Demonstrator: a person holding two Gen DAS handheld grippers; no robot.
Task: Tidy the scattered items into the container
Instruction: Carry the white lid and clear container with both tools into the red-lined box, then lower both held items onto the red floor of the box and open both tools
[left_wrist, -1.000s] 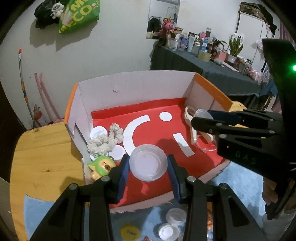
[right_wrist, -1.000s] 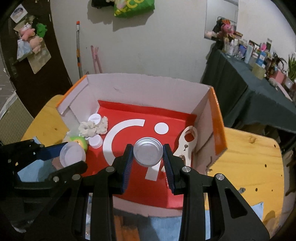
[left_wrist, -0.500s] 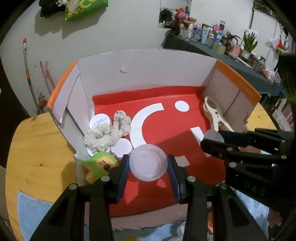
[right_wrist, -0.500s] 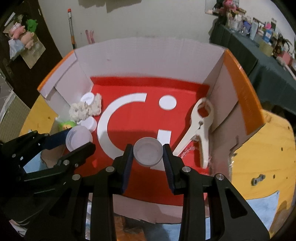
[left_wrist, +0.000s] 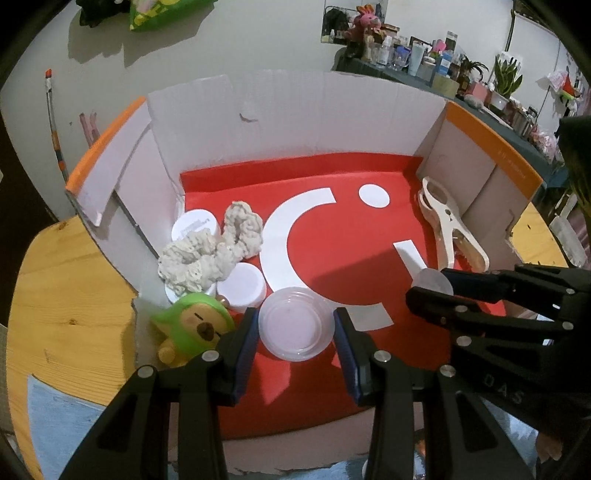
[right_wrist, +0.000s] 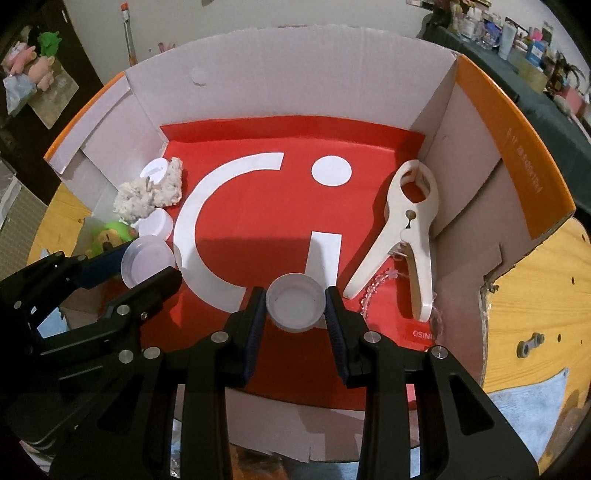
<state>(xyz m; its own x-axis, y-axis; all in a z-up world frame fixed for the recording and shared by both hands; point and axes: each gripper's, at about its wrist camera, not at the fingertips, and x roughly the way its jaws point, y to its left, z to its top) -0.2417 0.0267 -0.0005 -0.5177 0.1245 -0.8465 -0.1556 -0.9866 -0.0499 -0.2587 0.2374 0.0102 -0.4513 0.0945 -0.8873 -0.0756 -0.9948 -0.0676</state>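
Both claws are inside the cardboard box, over its red floor, each clenched on a round plastic lid. The left gripper grasps the larger clear lid near the box's front-left corner, just beside the green plush toy, the white jar caps and the cream scrunchie piled along the left wall. The right gripper pinches the smaller white lid near the front edge, right of centre, close to the big white clip that lies against the right wall with a bead string under it. Step in hand looks like the drop-off. To do it well: lower each lid until it's close to the floor, keep it flat, then spread the jaws and lift straight up so the pads don't drag it. Left side is tight; release clear of the toy and caps so the lid doesn't land tilted on them. Right lid should stay off the clip handle. More lids look to be outside the front wall, so the task isn't finished.
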